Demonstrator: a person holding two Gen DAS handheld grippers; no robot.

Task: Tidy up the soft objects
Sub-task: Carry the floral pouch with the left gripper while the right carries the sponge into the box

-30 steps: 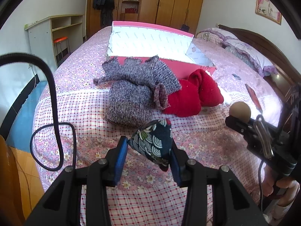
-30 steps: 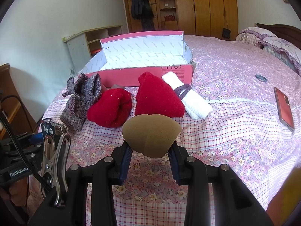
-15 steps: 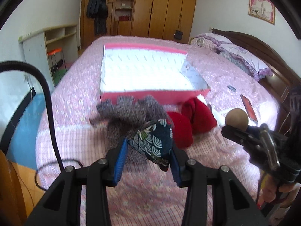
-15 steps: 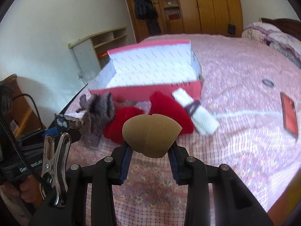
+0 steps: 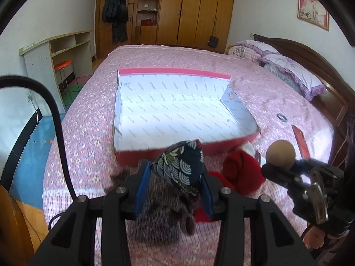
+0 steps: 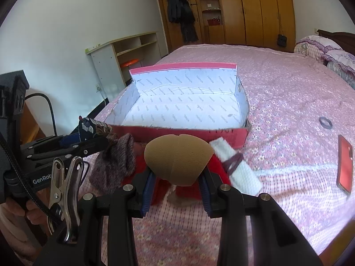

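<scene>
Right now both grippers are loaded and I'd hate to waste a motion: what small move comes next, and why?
Probably carry the left gripper forward over the red box and release. Its patterned pouch hangs short of the near wall, and the box looks empty. The right gripper, holding the tan sponge, can follow.

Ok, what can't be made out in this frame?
- Left wrist view: grey knit piece is blurred and partly behind the left gripper and its patterned pouch.
- Right wrist view: red socks mostly hidden behind the tan sponge in the right gripper.
- Lettering on the pink box front is cut off by the sponge.
</scene>
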